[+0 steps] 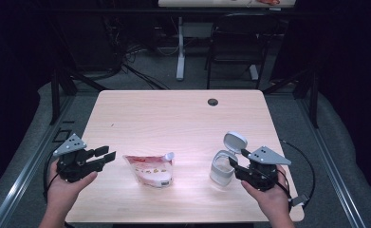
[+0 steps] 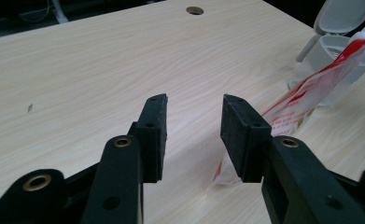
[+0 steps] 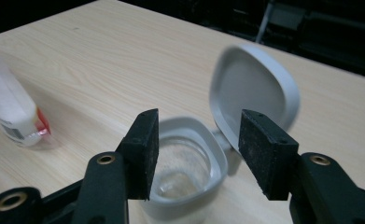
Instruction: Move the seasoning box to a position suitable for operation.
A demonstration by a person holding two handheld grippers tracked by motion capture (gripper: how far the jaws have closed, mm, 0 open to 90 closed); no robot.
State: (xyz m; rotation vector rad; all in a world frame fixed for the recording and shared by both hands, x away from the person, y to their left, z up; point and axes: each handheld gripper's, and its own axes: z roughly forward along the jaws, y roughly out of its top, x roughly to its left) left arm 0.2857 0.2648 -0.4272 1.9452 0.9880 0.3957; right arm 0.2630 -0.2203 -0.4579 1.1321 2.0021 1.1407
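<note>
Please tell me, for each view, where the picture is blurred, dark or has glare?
High view: dark room around a brightly lit table, with pale glare near the pouch. Left gripper view: the jaws are sharp, while the pouch and the container look softer. Right gripper view: the container's open lid has a smeared edge, the pouch is blurred, the background is black.

Dark room; grey floor [image 1: 36, 118]; black chair [image 1: 237, 42]

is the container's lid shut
No, the container stands with its hinged lid flipped up and back, leaving the mouth open.
</note>
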